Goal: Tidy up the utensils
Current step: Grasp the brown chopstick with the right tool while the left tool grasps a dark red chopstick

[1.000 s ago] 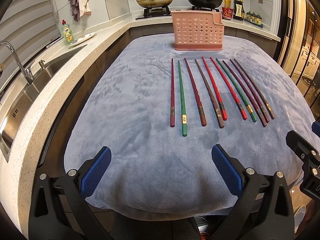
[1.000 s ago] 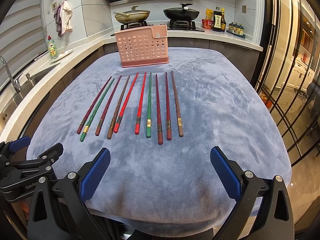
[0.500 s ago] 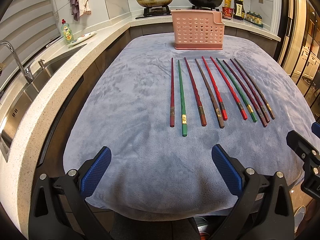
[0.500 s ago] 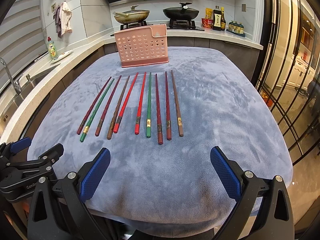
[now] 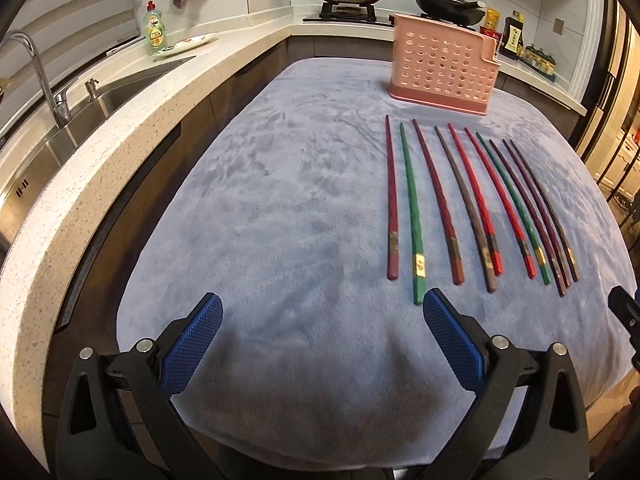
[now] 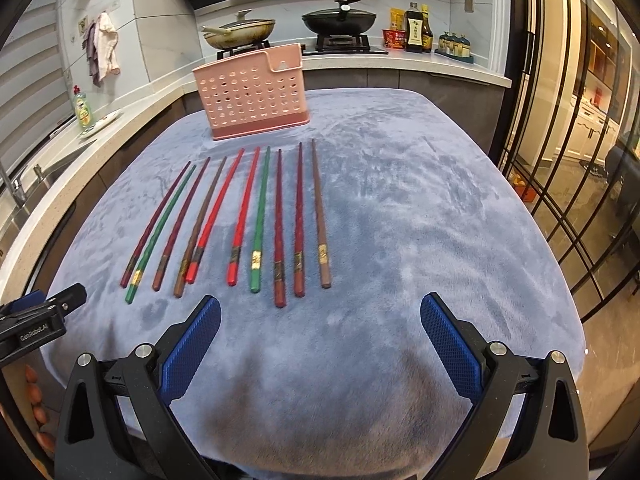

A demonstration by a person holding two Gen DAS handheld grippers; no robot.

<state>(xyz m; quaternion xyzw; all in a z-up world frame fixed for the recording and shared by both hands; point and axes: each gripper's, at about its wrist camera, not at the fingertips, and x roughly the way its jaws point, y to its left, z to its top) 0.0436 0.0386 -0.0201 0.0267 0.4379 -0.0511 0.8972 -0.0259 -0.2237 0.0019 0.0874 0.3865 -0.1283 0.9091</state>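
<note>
Several chopsticks, red, green, dark red and brown, lie side by side on a blue-grey cloth (image 5: 280, 200), tips pointing away. In the left wrist view the green chopstick (image 5: 412, 208) ends just ahead of the right fingertip of my left gripper (image 5: 322, 308), which is open and empty. My right gripper (image 6: 320, 308) is also open and empty, just short of the row's near ends; the brown chopstick (image 6: 320, 216) is the rightmost. A pink perforated holder (image 5: 442, 68) (image 6: 252, 96) stands upright behind the row.
A stone counter with a sink (image 5: 80, 120), a tap (image 5: 36, 68) and a soap bottle (image 5: 154, 28) runs along the left. Pans (image 6: 340, 20) sit on the stove behind. Black-framed glass doors (image 6: 560, 160) close off the right.
Both grippers have edged forward toward the chopsticks' near ends, the left one shifting leftward so the row sits further right in its view. Both stay open; nothing on the cloth has moved.
</note>
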